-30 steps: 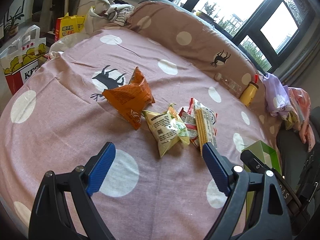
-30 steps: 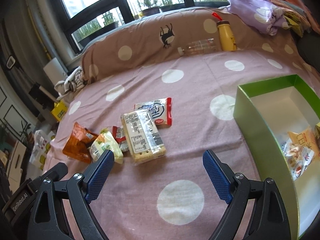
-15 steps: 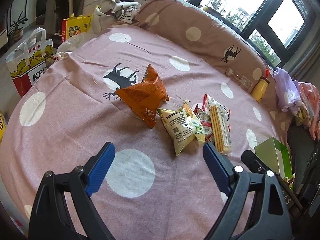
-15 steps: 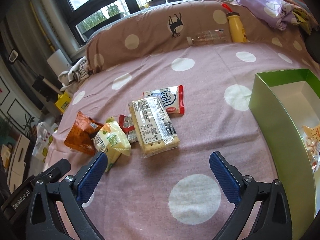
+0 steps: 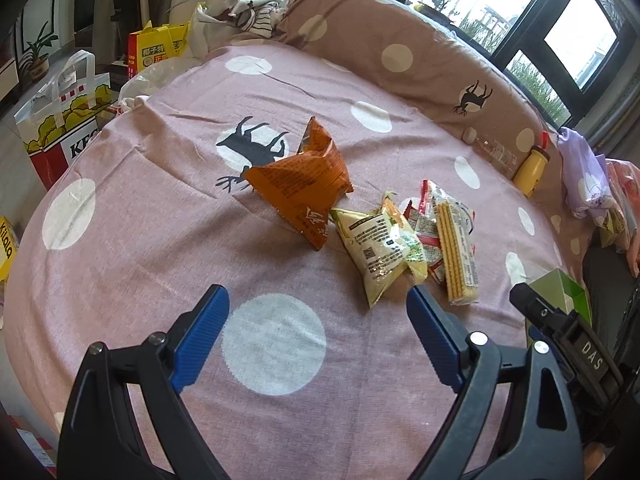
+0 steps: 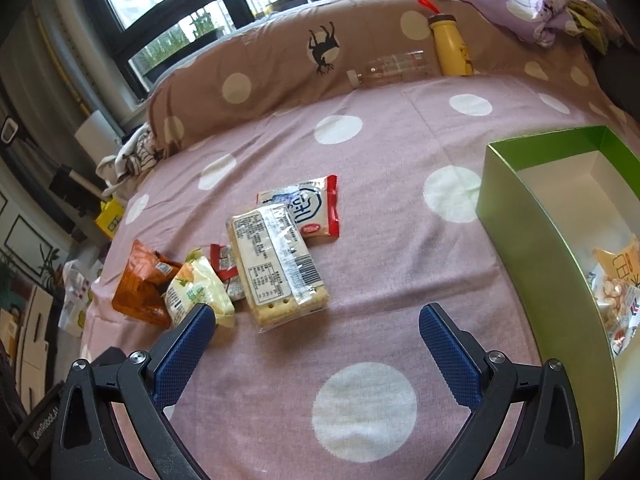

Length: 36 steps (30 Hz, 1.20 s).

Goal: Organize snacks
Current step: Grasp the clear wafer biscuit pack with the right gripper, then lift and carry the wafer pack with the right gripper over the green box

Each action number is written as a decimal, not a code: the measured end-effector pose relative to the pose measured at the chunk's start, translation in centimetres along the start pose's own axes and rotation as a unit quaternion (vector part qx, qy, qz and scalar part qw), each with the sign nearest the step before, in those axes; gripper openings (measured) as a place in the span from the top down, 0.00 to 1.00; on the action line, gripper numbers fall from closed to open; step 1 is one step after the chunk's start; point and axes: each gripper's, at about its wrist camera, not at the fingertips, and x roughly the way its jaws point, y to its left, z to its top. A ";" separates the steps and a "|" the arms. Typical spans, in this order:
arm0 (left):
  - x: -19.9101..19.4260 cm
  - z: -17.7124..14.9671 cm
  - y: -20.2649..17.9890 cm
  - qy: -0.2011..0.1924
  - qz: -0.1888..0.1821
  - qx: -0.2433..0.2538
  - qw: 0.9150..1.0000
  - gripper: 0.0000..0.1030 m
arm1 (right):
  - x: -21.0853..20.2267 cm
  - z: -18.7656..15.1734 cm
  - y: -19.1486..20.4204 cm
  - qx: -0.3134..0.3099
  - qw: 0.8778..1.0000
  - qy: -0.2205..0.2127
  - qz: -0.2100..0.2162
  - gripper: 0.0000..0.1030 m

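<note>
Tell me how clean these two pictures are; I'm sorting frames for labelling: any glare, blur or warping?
Left wrist view: windows blown out white, bed bulges from the fisheye, snacks sharp. Right wrist view: even daylight, glare on the cracker pack, green box edges curve, corners dark.

snack packets (image 6: 256, 264) clustered on bed (image 6: 360, 320) | box (image 6: 532, 240) right, probably holding packets

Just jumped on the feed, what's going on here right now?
A person is sorting snacks on a polka-dot bedspread with two handheld tools. Both the left tool and right tool hover open and empty. An orange bag, a yellow-green bag, a cracker pack and a white-and-red packet lie loose; the green box already holds some snacks.
</note>
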 end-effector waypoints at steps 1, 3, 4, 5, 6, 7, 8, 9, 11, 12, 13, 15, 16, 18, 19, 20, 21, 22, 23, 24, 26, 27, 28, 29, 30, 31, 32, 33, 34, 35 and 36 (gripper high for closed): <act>0.1 0.0 0.0 0.003 0.004 0.001 1.000 0.12 | 0.3 0.3 0.1 -0.001 1.000 0.004 0.002 0.01; 0.5 -0.1 -0.1 0.009 0.009 0.004 1.000 0.12 | 1.2 1.0 0.5 -0.005 1.000 0.011 0.017 0.01; 0.6 -0.1 -0.1 0.012 0.011 0.004 1.000 0.12 | 1.9 1.5 0.7 -0.008 0.999 0.016 0.030 0.01; 0.7 -0.1 -0.1 0.015 0.012 0.005 1.000 0.12 | 2.6 2.0 0.8 -0.011 0.999 0.024 0.041 0.01; 0.7 -0.1 -0.1 0.015 0.013 0.005 1.000 0.12 | 3.6 2.6 1.0 -0.014 0.998 0.035 0.053 0.01; 0.7 -0.1 -0.2 0.016 0.014 0.007 1.000 0.12 | 4.6 3.0 1.1 -0.017 0.997 0.047 0.059 0.01; 0.7 -0.2 -0.3 0.016 0.017 0.011 1.000 0.12 | 5.6 3.5 1.2 -0.018 0.996 0.059 0.061 0.01; 0.8 -0.2 -0.4 0.018 0.019 0.016 1.000 0.12 | 6.6 3.9 1.2 -0.019 0.995 0.070 0.064 0.01; 0.9 -0.3 -0.6 0.020 0.023 0.025 0.999 0.12 | 7.8 4.0 1.4 -0.019 0.995 0.075 0.068 0.02; 0.9 -0.2 -0.7 0.021 0.024 0.026 0.999 0.12 | 8.3 3.9 1.5 -0.022 0.994 0.078 0.070 0.02; 1.0 -0.3 -0.7 0.023 0.026 0.025 0.999 0.12 | 8.7 3.7 1.7 -0.028 0.994 0.085 0.069 0.04; 1.1 -0.3 -0.8 0.025 0.029 0.023 0.999 0.12 | 9.0 3.2 2.1 -0.044 0.993 0.090 0.057 0.25; 1.1 -0.3 -0.9 0.025 0.030 0.022 0.999 0.12 | 8.7 3.0 2.2 -0.055 0.994 0.082 0.048 0.31; 1.0 -0.4 -1.1 0.027 0.026 0.023 0.999 0.12 | 7.7 2.6 2.0 -0.054 0.995 0.073 0.048 0.44; 1.0 -0.5 -1.3 0.028 0.023 0.025 0.999 0.12 | 7.2 2.4 1.8 -0.049 0.995 0.073 0.047 0.45; 1.0 -0.5 -1.4 0.028 0.022 0.027 0.999 0.12 | 6.7 2.4 1.5 -0.046 0.995 0.072 0.048 0.46; 1.0 -0.6 -1.5 0.027 0.022 0.029 0.999 0.12 | 5.7 2.1 1.1 -0.041 0.996 0.068 0.050 0.47; 0.9 -0.6 -1.5 0.025 0.023 0.029 0.999 0.12 | 4.8 1.9 0.7 -0.033 0.996 0.068 0.052 0.47; 0.9 -0.7 -1.4 0.024 0.023 0.027 0.999 0.12 | 3.7 1.4 0.2 -0.023 0.996 0.072 0.050 0.47; 0.8 -0.7 -1.4 0.022 0.022 0.025 0.999 0.12 | 2.9 0.9 -0.2 -0.016 0.996 0.076 0.043 0.47; 0.8 -0.7 -1.4 0.020 0.019 0.019 0.999 0.12 | 1.3 -0.2 -0.6 -0.012 0.997 0.074 0.022 0.47; 0.8 -0.7 -1.5 0.021 0.017 0.019 0.999 0.12 | 0.5 -1.0 -0.7 -0.017 0.997 0.071 0.014 0.47; 0.9 -0.8 -1.7 0.023 0.014 0.021 0.999 0.12 | 0.1 -1.6 -0.8 -0.020 0.997 0.075 0.009 0.47; 1.0 -0.9 -1.8 0.026 0.012 0.024 0.999 0.12 | -0.1 -2.1 -0.9 -0.020 0.996 0.084 0.005 0.47; 1.1 -1.0 -2.1 0.028 0.011 0.027 0.999 0.12 | 0.0 -2.6 -1.0 -0.016 0.995 0.094 0.003 0.47; 1.2 -1.1 -2.3 0.030 0.012 0.030 0.999 0.12 | 0.3 -3.0 -1.2 -0.010 0.995 0.104 0.003 0.47; 1.2 -1.2 -2.5 0.031 0.013 0.033 0.999 0.12 | 0.5 -3.4 -1.4 -0.005 0.994 0.114 0.003 0.47; 1.3 -1.3 -2.7 0.032 0.014 0.037 0.999 0.12 | 0.8 -3.6 -1.5 -0.001 0.993 0.122 0.003 0.47; 1.4 -1.4 -3.0 0.033 0.013 0.041 0.999 0.12 | 1.0 -3.5 -1.6 0.003 0.992 0.125 0.004 0.47; 1.5 -1.6 -3.1 0.035 0.013 0.044 0.998 0.12 | 1.1 -3.4 -1.9 0.011 0.992 0.126 0.010 0.47; 1.6 -1.7 -3.4 0.038 0.010 0.048 0.998 0.12 | 1.0 -3.2 -2.3 0.022 0.992 0.125 0.022 0.46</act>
